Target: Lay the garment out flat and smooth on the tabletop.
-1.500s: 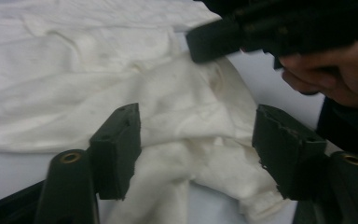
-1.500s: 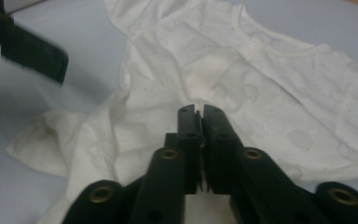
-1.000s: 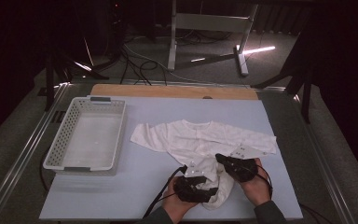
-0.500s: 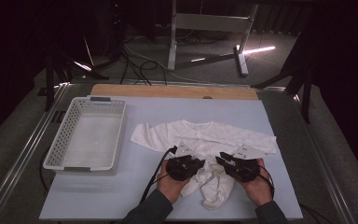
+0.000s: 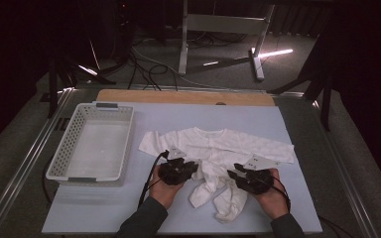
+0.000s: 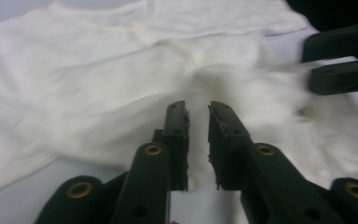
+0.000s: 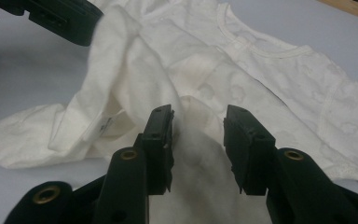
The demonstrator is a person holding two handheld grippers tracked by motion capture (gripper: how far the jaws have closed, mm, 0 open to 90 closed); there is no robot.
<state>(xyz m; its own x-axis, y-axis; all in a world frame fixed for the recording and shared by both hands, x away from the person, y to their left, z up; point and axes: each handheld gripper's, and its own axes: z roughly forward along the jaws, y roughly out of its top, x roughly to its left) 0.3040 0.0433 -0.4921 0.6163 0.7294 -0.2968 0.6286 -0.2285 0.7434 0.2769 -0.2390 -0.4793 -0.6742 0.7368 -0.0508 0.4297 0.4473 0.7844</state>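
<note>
Motion blur smears the white baby suit ahead of the left tool; the frame's left edge crops its cloth.

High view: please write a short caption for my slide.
White baby garment spread on a table, two handheld grippers at its legs, white basket beside it.

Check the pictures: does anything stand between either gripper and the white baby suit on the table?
Nothing visible does. Both the left gripper and the right gripper are already at the baby suit, with white cloth between their jaws.
</note>
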